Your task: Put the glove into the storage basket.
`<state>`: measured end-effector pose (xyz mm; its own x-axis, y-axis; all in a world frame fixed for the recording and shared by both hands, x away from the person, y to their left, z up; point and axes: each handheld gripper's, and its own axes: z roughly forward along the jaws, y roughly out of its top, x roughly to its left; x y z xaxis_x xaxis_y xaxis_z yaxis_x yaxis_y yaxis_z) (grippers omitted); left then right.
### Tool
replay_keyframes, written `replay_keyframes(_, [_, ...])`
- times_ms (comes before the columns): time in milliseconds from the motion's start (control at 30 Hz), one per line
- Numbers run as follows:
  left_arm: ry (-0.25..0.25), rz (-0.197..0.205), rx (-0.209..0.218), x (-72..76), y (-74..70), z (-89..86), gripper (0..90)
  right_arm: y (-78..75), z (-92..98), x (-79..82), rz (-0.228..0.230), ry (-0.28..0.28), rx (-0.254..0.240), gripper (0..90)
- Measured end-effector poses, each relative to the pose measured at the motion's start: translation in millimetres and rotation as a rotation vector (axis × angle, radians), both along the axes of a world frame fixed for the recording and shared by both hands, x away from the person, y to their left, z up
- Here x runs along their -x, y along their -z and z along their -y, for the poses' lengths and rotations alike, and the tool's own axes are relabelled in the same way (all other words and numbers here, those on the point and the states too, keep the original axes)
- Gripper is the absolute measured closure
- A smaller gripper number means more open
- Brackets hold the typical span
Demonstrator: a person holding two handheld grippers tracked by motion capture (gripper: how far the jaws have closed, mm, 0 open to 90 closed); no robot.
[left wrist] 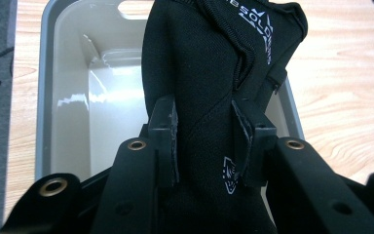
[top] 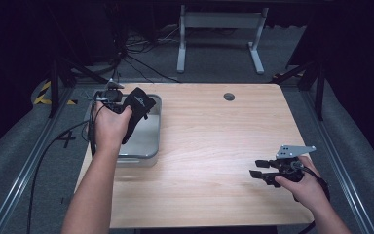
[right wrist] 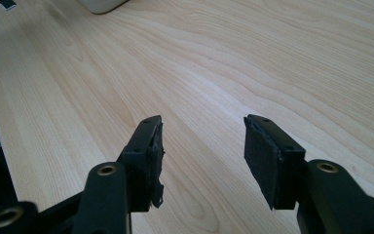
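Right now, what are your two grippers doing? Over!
Left gripper shut on the black pouch, held above the grey bin. Right gripper open, nothing between its fingers, over the bare table. Nothing in the way.

Grey bin [top: 152, 146] walls box in my left gripper [top: 113, 101] and its black pouch [top: 137, 113]. Bare table [top: 214, 146] between bin and right gripper [top: 262, 176], free passage.

Left gripper [left wrist: 204, 141] clamping a black fabric pouch [left wrist: 209, 63].
The pouch hangs over a grey plastic tub [left wrist: 63, 97] on a wooden table [left wrist: 345, 97].
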<state>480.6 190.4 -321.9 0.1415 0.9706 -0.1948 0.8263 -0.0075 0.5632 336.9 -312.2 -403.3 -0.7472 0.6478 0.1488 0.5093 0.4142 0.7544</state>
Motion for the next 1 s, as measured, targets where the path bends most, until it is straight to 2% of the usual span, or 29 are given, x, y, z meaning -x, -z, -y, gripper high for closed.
replay_keyframes(200, [-0.052, 0.002, -0.001, -7.6, 7.3, 1.8, 66.0, 0.5, -0.1, 0.8, -0.001, -0.003, 0.006, 49.1])
replay_keyframes(333, [-0.068, -0.012, -0.004, -13.0, 15.1, 4.2, 65.9, 1.1, -0.3, 1.2, 0.002, -0.012, 0.002, 49.1])
replay_keyframes(567, [-0.133, -0.049, 0.009, -18.6, 34.3, 2.8, 65.8, 2.9, -0.9, 1.3, -0.003, -0.017, 0.006, 49.0])
replay_keyframes(633, [-0.119, -0.067, 0.016, -19.1, 39.1, 3.4, 65.5, 3.3, -1.1, 1.4, -0.003, -0.018, 0.008, 49.0])
replay_keyframes(700, [-0.121, -0.061, -0.011, -17.9, 42.3, 5.6, 65.3, 3.6, -1.5, 1.7, 0.001, -0.024, 0.010, 49.0])
replay_keyframes(733, [-0.120, -0.061, -0.011, -17.5, 44.6, 5.6, 65.3, 3.8, -2.0, 2.0, -0.001, -0.027, 0.010, 48.9])
replay_keyframes(800, [-0.127, -0.067, 0.011, -17.3, 48.0, 4.0, 65.3, 4.4, -3.1, 2.0, -0.001, -0.032, 0.014, 48.9])
replay_keyframes(900, [-0.147, -0.069, 0.010, -18.5, 54.1, 1.1, 65.2, 4.9, -5.4, 2.3, 0.000, -0.034, 0.019, 48.8])
replay_keyframes(1000, [-0.140, -0.085, -0.015, -19.3, 57.8, 2.2, 64.8, 4.8, -6.8, 3.2, -0.001, -0.037, 0.019, 48.7])
